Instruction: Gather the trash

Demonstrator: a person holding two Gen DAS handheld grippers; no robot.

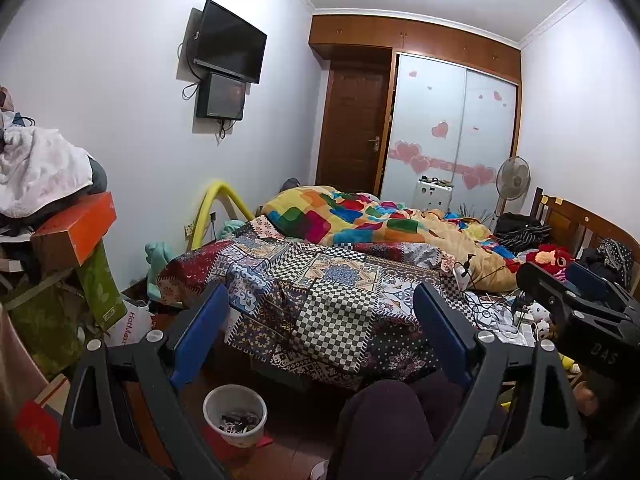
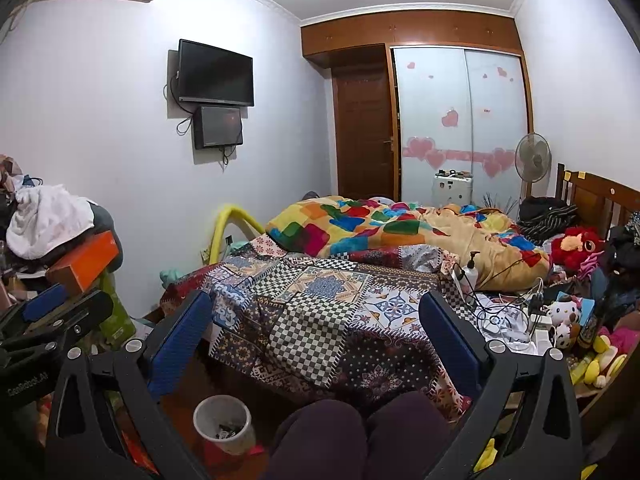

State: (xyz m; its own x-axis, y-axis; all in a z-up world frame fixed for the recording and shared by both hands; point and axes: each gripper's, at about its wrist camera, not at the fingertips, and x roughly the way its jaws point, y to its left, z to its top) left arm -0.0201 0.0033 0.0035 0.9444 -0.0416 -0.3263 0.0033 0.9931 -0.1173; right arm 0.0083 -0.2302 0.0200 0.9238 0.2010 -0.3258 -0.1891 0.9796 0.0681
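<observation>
A white trash bin (image 1: 235,413) stands on the floor by the foot of the bed, with dark scraps inside; it shows in the right wrist view as the bin (image 2: 225,423) too. My left gripper (image 1: 320,300) is open, its blue pads wide apart, held above the bin and facing the patterned bedspread (image 1: 320,300). My right gripper (image 2: 316,312) is open too and holds nothing. Each gripper shows at the edge of the other's view. The person's knees (image 2: 360,432) in dark trousers sit below both grippers.
The bed carries a colourful quilt (image 1: 360,216), cables, chargers and plush toys (image 2: 560,312) at its right side. A pile of clothes and an orange box (image 1: 76,232) stands at the left. A fan (image 2: 532,156), wardrobe and door are at the far end.
</observation>
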